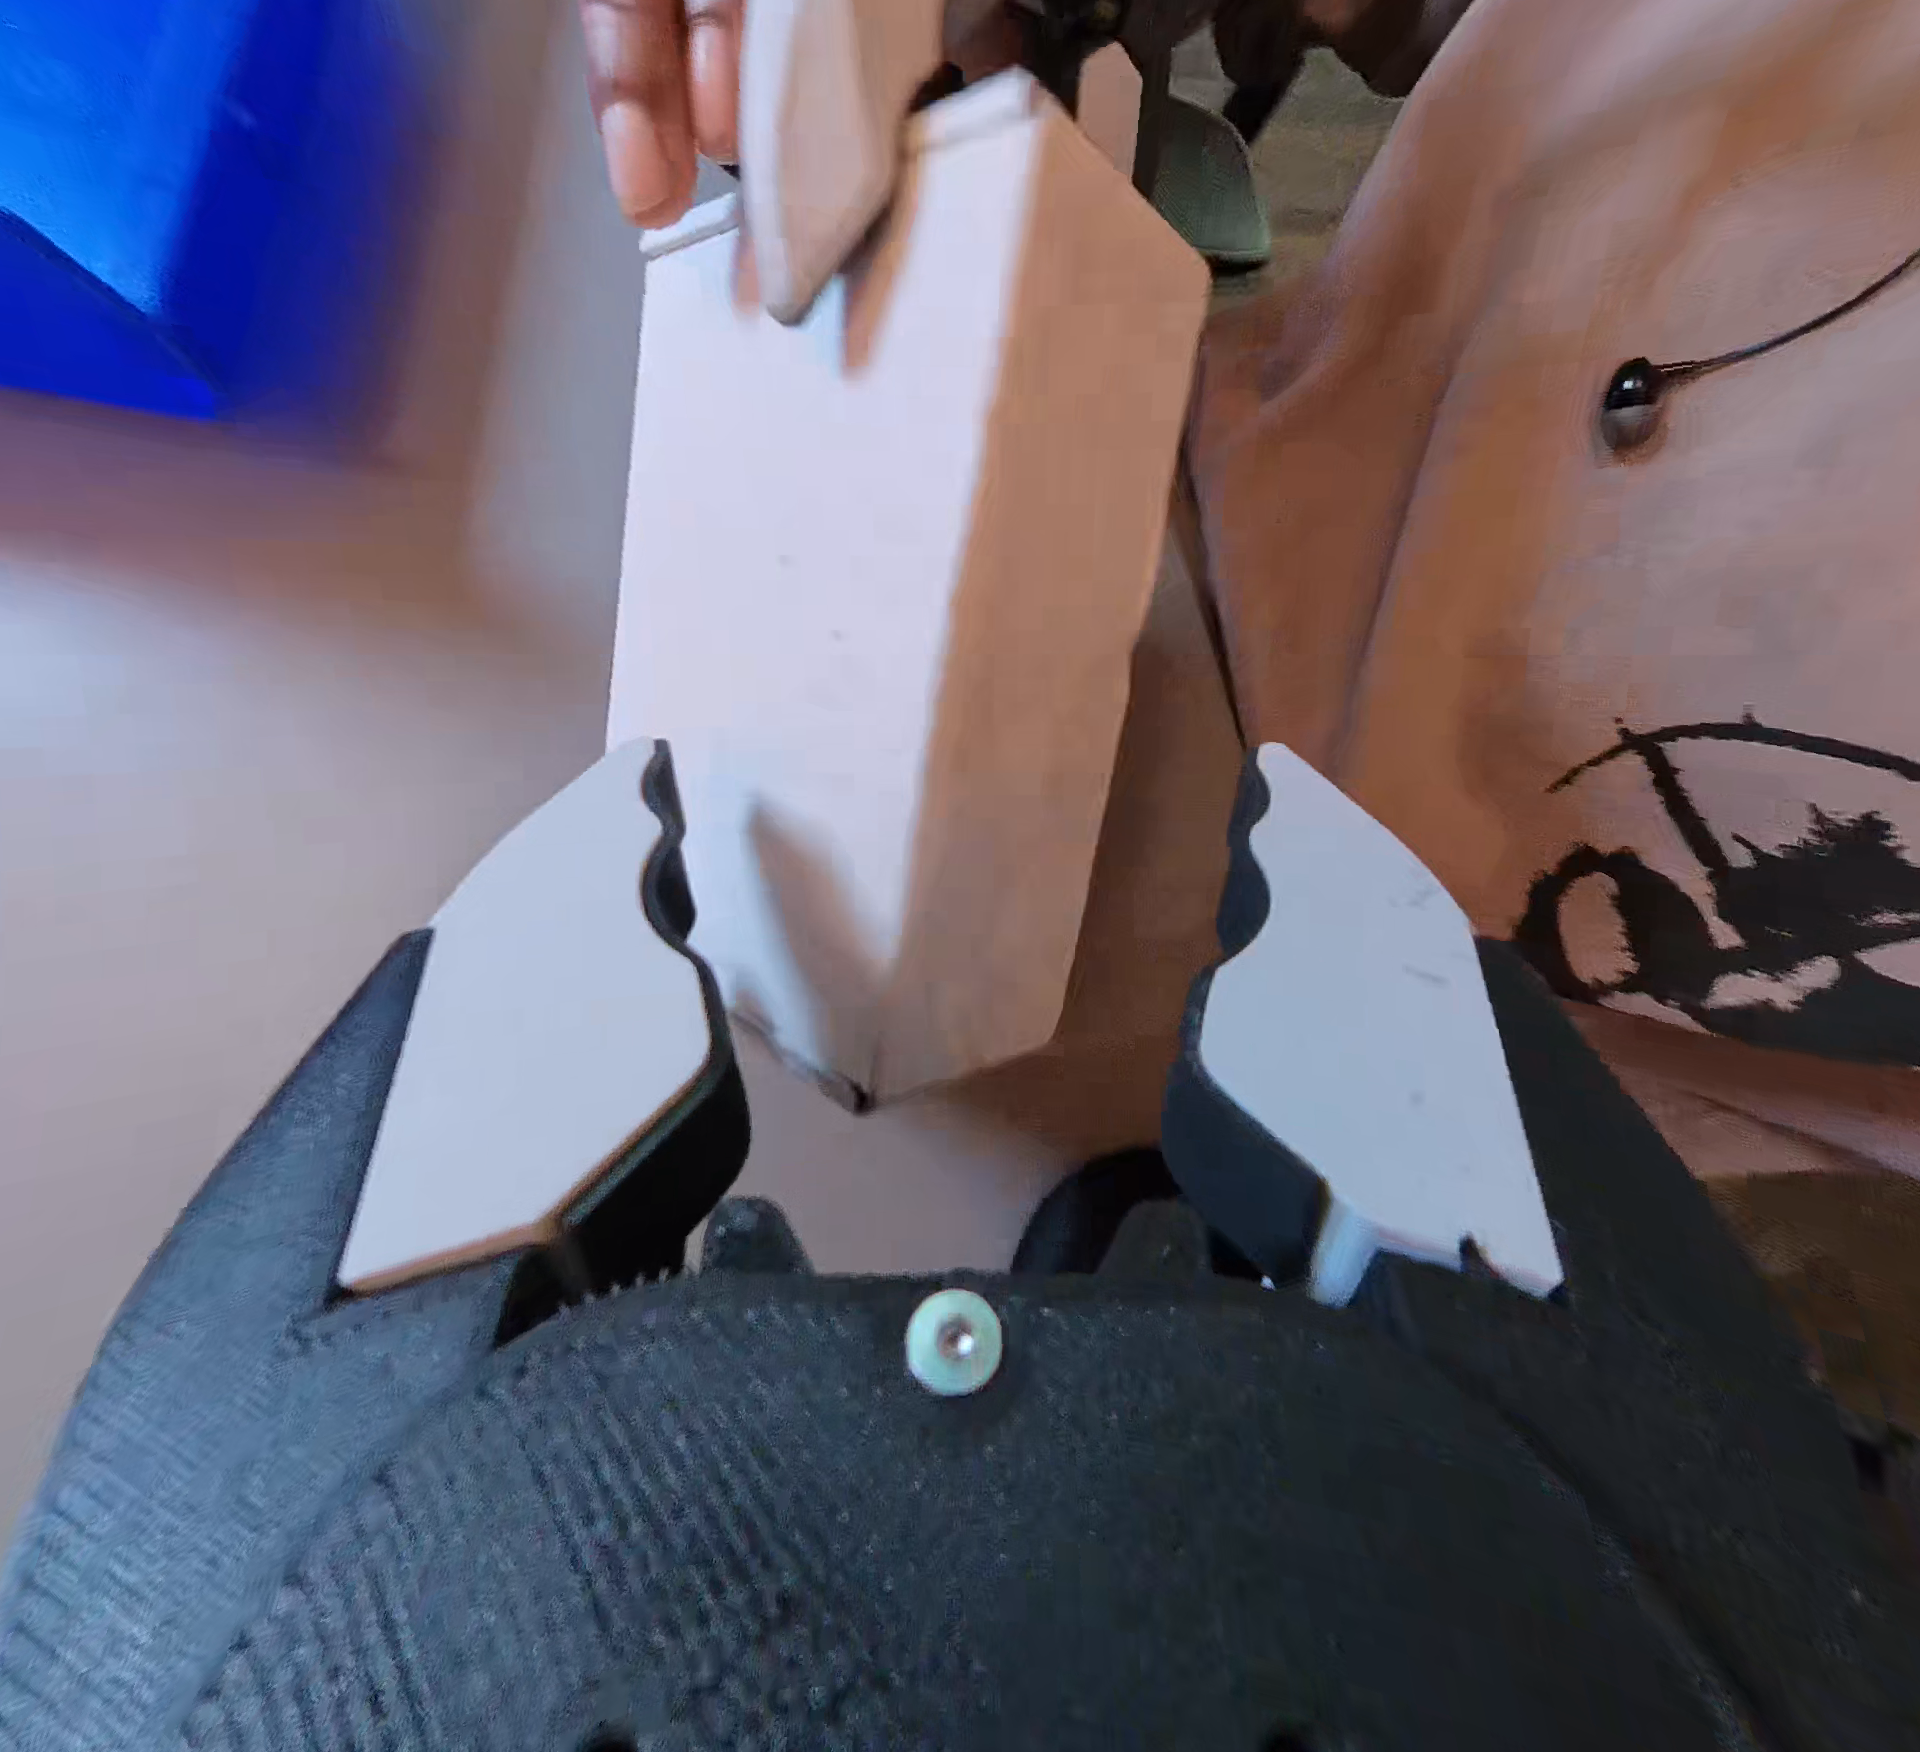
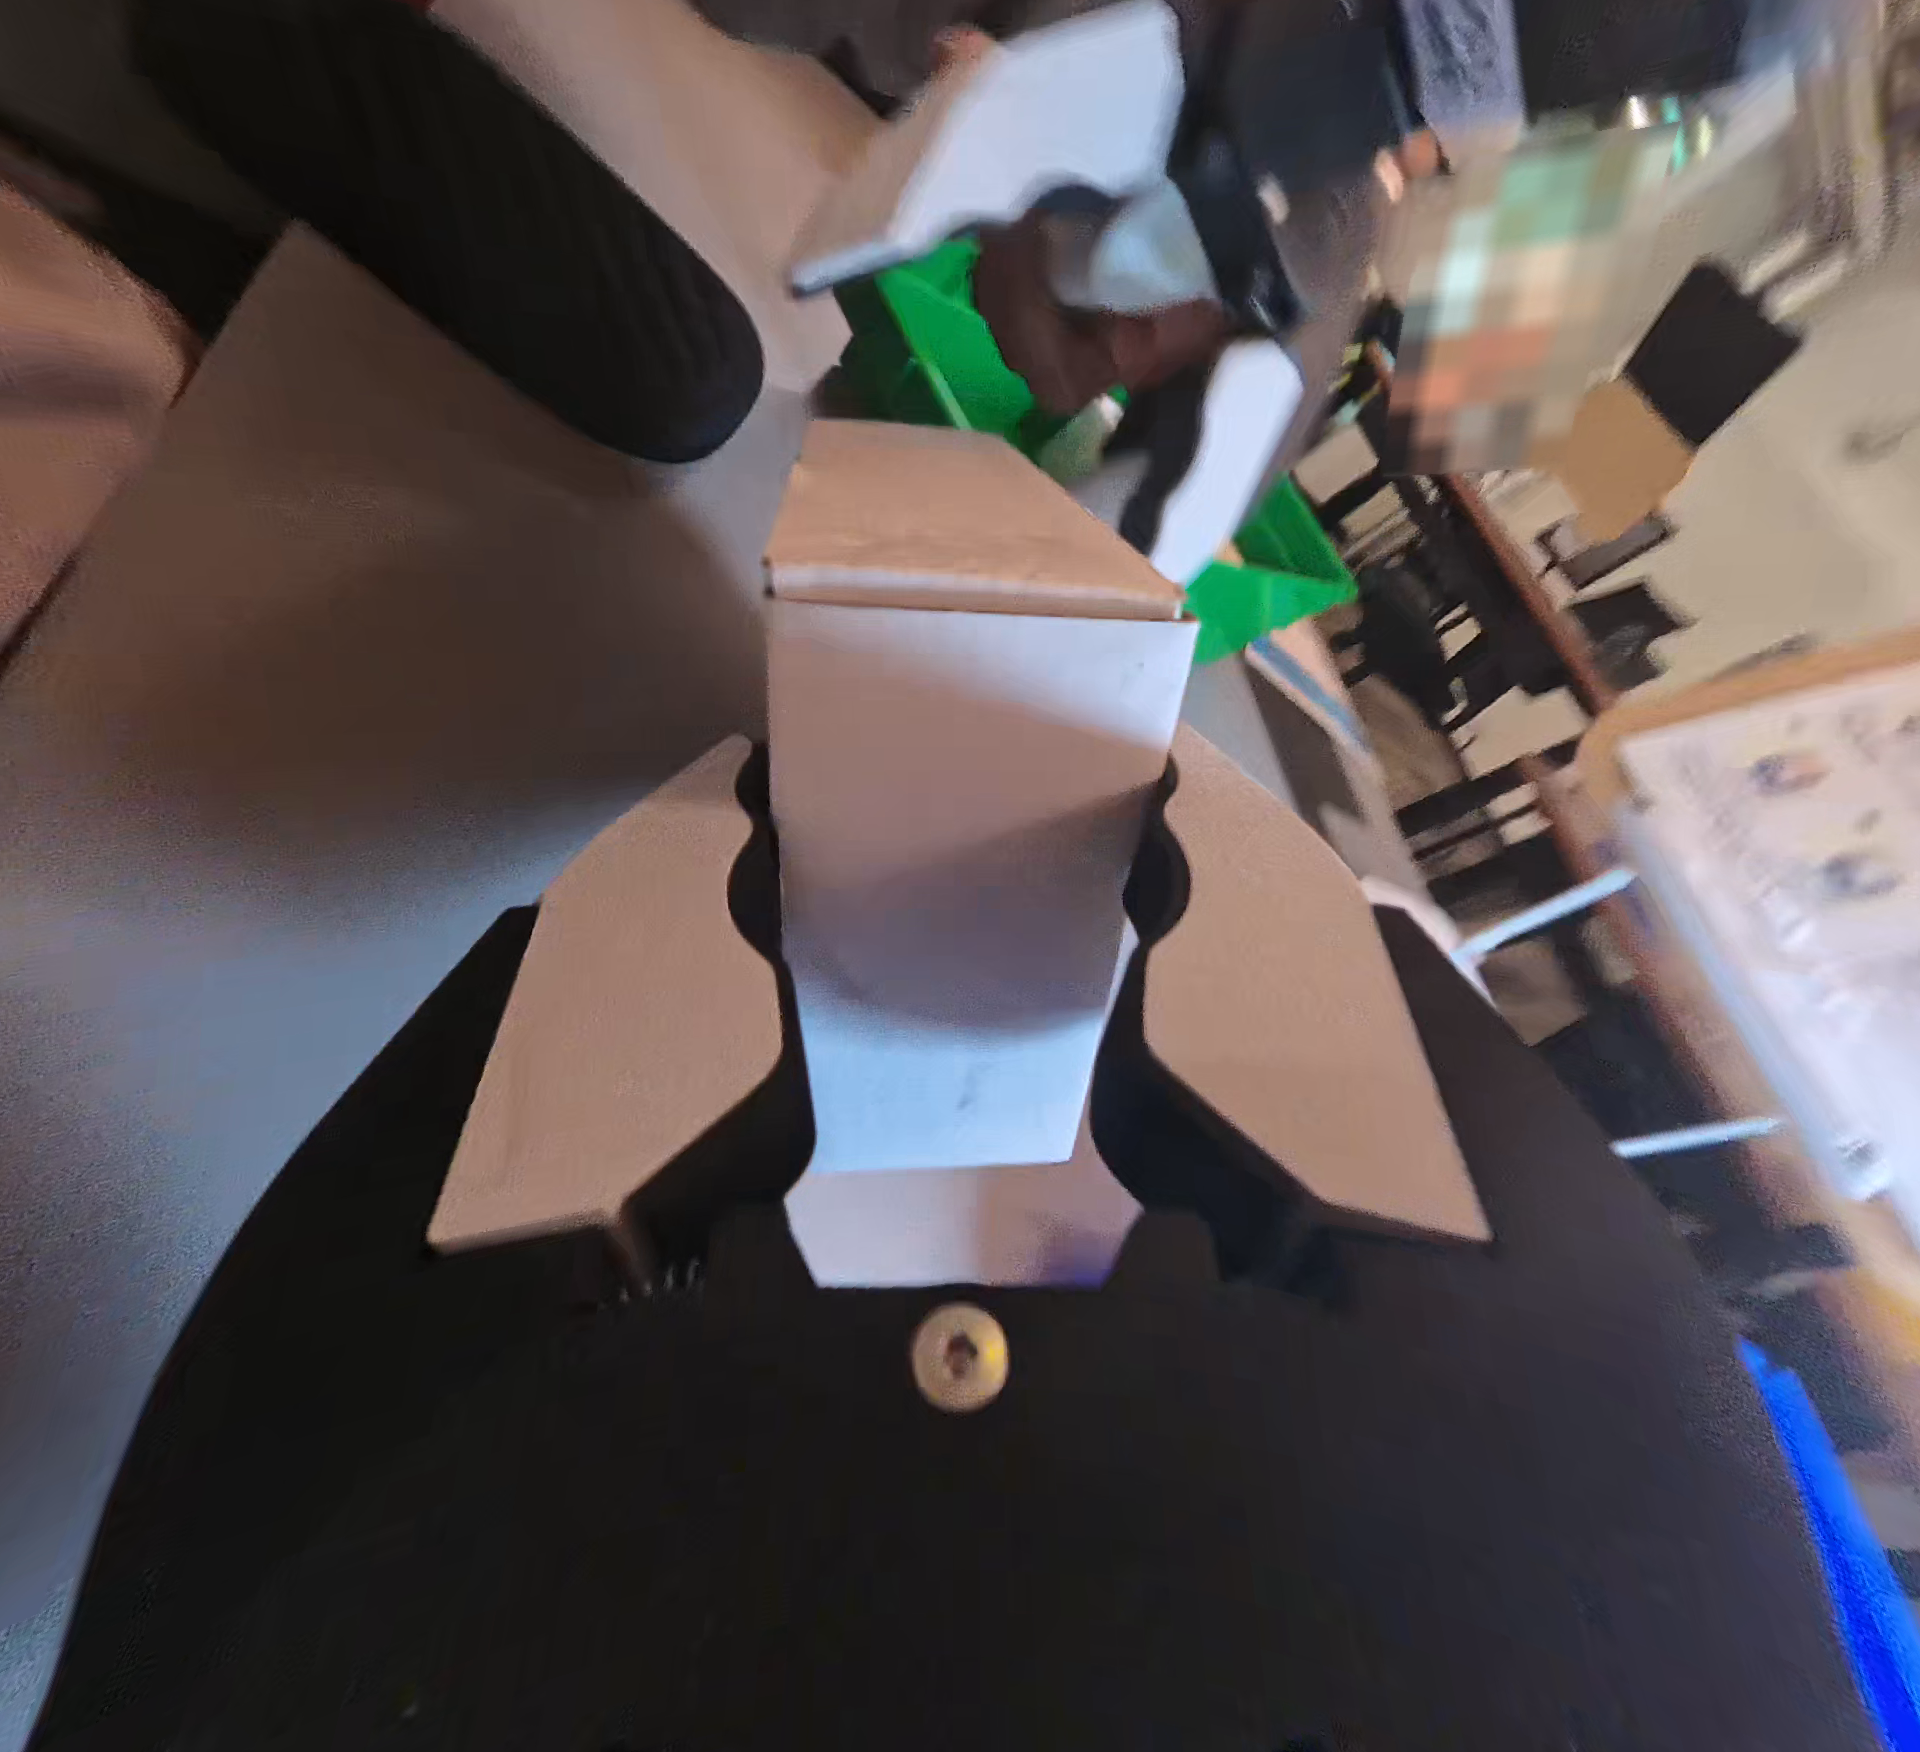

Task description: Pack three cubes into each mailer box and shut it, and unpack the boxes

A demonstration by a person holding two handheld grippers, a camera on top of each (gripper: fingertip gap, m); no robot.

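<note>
A shut white mailer box is held up off the table. In the left wrist view my left gripper is open, its jaws wide on either side of the box's near end; the left finger is close to the box and the right one stands apart. The right gripper's finger and a hand are at the box's far end. In the right wrist view my right gripper is shut on the mailer box. The open left gripper shows beyond it. No cubes are visible.
A blue bin stands at the upper left on the pale table. A green bin sits behind the box. The person's beige top fills the right side. A black-sleeved arm lies across the table. Spacing between my two grippers at the tips: around 7 cm.
</note>
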